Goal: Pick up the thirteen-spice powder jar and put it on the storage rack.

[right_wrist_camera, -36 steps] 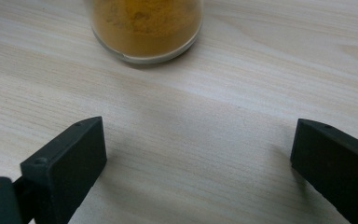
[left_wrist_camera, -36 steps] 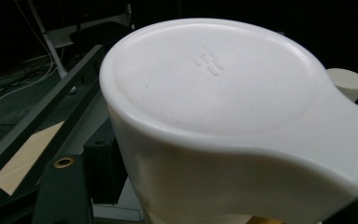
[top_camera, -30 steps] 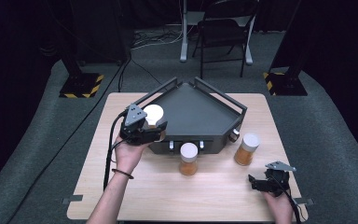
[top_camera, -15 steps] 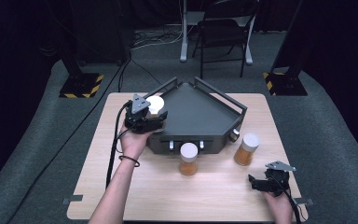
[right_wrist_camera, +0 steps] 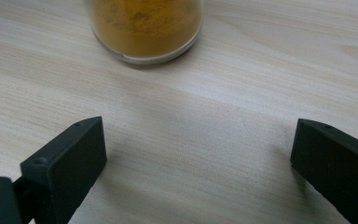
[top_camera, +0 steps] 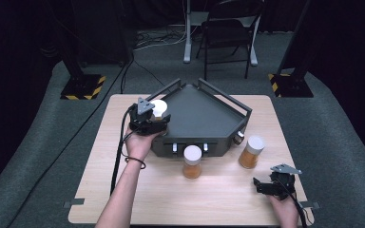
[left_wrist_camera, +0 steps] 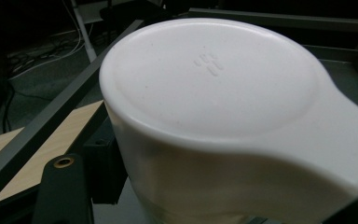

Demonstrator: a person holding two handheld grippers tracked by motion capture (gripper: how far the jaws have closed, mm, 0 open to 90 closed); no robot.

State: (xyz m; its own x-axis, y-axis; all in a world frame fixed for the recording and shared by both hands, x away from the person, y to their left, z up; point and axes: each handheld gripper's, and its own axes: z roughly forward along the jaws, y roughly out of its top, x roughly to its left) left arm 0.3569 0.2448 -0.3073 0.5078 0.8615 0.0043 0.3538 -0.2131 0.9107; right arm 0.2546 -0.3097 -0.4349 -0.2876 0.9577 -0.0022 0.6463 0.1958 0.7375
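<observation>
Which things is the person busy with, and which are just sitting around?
Busy with: white-lidded jar in the left gripper, grey tray.
Sitting around: two jars of orange powder, open right gripper, chair behind the table.

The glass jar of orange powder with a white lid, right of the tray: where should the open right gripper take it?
Grip the glass jar of orange powder round its body, below the lid, coming level from the right gripper's side; it stands upright and free.
</observation>
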